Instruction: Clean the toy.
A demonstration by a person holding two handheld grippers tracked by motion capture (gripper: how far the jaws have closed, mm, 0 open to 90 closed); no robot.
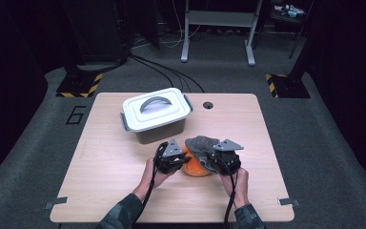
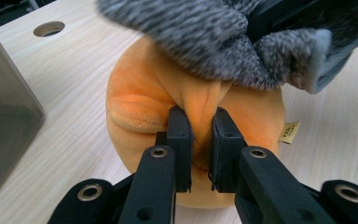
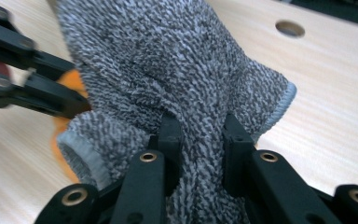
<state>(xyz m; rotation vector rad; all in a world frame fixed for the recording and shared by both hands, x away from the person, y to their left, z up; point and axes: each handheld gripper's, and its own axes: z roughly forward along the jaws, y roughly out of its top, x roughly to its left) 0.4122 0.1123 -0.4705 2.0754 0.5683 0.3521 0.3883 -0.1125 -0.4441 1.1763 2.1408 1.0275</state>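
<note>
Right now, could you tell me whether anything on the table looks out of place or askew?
Nothing looks damaged or spilled. The grey cloth lies bunched and lopsided over the orange plush toy, pinched by the right gripper, while the left gripper squeezes a fold of the toy. The lidded container sits skewed to the table edge.

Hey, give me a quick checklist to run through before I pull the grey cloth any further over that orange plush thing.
1. Left gripper shut on a fold of the orange plush toy: ok.
2. Right gripper shut on the grey cloth: ok.
3. Cloth lies over the top of the toy, as the high view shows: ok.
4. Toy rests on the table, apart from the white lidded box: ok.
5. Space around the toy free of other things: ok.
6. How much cloth sits between the right fingers, deep or at the edge: cannot tell.
</note>
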